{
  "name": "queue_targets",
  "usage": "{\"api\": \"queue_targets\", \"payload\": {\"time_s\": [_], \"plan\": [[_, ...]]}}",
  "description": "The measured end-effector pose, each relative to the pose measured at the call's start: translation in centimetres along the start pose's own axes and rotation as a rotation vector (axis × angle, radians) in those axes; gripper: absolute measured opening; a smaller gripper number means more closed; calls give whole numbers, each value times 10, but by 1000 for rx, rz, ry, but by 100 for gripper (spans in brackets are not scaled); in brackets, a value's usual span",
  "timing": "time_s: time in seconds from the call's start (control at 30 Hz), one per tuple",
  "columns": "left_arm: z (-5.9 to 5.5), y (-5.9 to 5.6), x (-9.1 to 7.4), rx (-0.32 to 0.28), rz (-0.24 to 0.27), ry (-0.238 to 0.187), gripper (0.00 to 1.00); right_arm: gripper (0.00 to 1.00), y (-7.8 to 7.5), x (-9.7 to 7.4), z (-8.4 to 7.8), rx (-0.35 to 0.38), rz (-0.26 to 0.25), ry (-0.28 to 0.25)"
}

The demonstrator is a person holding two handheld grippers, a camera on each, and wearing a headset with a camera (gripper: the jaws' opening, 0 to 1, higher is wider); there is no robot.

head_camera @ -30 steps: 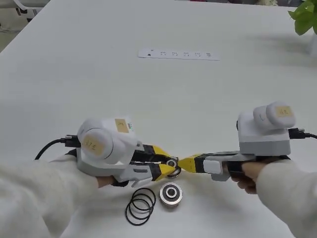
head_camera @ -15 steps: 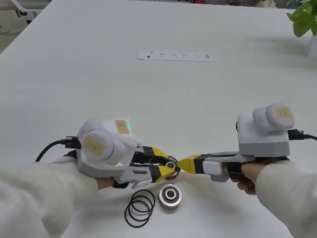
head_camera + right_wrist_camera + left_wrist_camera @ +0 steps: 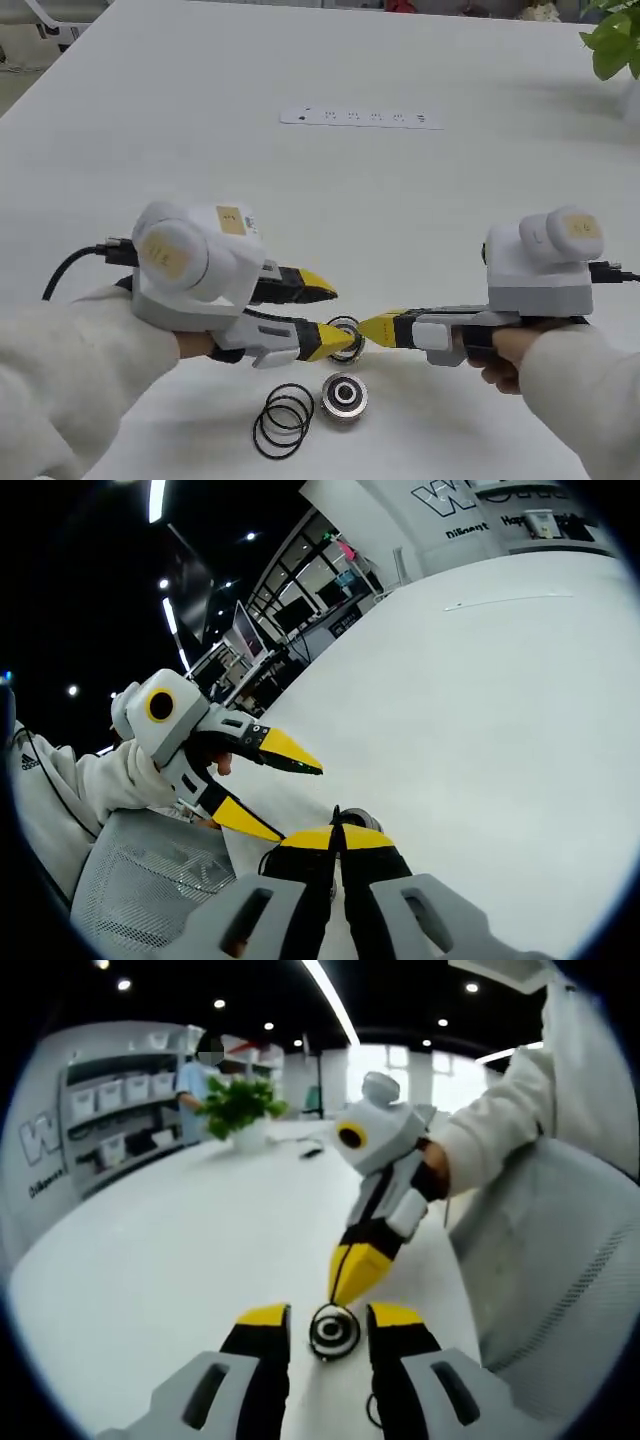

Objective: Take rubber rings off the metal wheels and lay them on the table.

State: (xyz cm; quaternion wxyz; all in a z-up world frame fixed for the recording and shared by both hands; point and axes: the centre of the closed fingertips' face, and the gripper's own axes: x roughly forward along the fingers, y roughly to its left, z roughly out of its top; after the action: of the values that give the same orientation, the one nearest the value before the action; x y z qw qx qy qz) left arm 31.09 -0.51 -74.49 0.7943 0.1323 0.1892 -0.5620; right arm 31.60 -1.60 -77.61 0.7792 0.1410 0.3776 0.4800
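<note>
Nearest, loose rings (image 3: 284,420) lie stacked just beside a bare wheel (image 3: 344,393) on the bench (image 3: 400,200) — apparently finished work. Just beyond, a second wheel (image 3: 345,338) sits between the wide-spread fingers of the left gripper (image 3: 325,313), unclamped. The right gripper (image 3: 366,330) has its fingers pinched together on the rubber ring (image 3: 311,1332) — likely to peel it off.

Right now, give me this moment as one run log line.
left gripper: open, wheel between jaws | right gripper: shut on rubber ring at that wheel | table: second wheel, loose rings beside it
</note>
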Motion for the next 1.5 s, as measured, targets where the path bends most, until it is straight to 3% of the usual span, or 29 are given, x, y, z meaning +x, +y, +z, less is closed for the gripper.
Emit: {"api": "queue_targets", "payload": {"time_s": [0.23,0.47,0.67,0.93,1.17,1.37,1.5], "plan": [[15,-4,-21,-19,20,-36,41,0,11,-2,11,5,20,-35],[17,-9,-38,-2,19,-31,47,0,24,1,10,0,48,-29],[19,-7,-61,11,66,-36,52,0,37,5,5,-9,94,-1],[4,-3,-96,-27,127,-22,58,0,52,13,-10,-18,138,62],[-16,-2,-121,-59,189,16,62,0,63,18,-22,-28,166,105],[-30,-1,-134,-117,240,8,62,0,66,22,-32,-38,186,144],[-41,-8,-139,-144,249,17,62,0,69,25,-39,-47,198,172]]}}
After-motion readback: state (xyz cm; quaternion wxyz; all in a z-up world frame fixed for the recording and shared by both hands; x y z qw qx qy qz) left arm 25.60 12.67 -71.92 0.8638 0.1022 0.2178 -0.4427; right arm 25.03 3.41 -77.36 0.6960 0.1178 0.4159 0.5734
